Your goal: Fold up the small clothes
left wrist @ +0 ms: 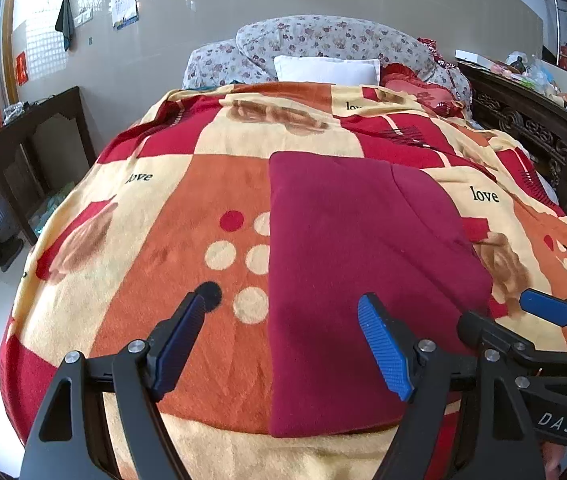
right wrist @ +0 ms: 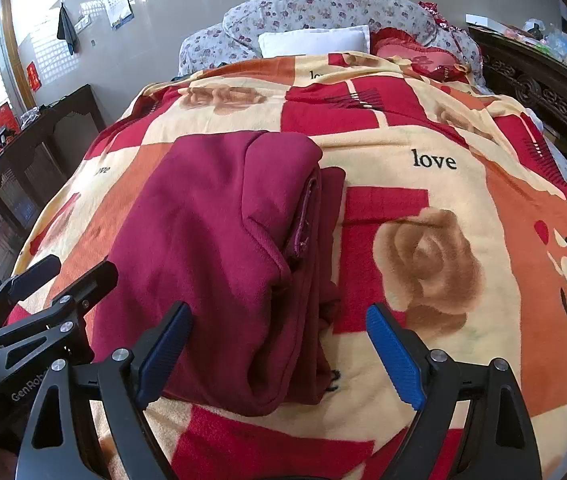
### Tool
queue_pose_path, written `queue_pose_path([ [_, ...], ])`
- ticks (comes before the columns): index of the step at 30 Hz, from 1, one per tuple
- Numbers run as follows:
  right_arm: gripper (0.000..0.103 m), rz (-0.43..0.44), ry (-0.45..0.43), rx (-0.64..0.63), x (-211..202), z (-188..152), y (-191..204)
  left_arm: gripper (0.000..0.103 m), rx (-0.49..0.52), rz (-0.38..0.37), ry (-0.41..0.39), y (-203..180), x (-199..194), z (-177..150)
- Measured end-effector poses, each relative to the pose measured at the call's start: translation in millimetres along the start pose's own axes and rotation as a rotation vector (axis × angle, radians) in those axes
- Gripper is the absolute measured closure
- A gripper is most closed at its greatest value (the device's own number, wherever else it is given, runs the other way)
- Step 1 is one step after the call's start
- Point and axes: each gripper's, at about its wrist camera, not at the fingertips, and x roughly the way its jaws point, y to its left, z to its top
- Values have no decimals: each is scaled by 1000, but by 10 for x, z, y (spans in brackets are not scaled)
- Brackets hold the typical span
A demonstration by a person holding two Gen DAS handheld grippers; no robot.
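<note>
A dark red garment [left wrist: 363,264] lies folded lengthwise as a long flat strip on the patterned blanket [left wrist: 187,248]. In the right wrist view the garment [right wrist: 219,256] shows stacked layers along its right edge. My left gripper [left wrist: 283,316] is open and empty, hovering over the garment's near left edge. My right gripper [right wrist: 279,332] is open and empty over the garment's near right edge. The right gripper also shows at the right of the left wrist view [left wrist: 515,320], and the left gripper at the lower left of the right wrist view [right wrist: 47,280].
The blanket [right wrist: 443,240] covers a bed with a white pillow [left wrist: 327,69] and a floral quilt [left wrist: 323,36] at the head. A dark wooden cabinet [left wrist: 11,152] stands at the left, a carved wooden bedside piece [left wrist: 523,120] at the right.
</note>
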Motion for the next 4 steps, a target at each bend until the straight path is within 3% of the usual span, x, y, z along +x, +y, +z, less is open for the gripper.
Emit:
queue_pose_path([
  [4,11,9,9,4,18,1,-20,24,2,-12,18,20,70,3],
])
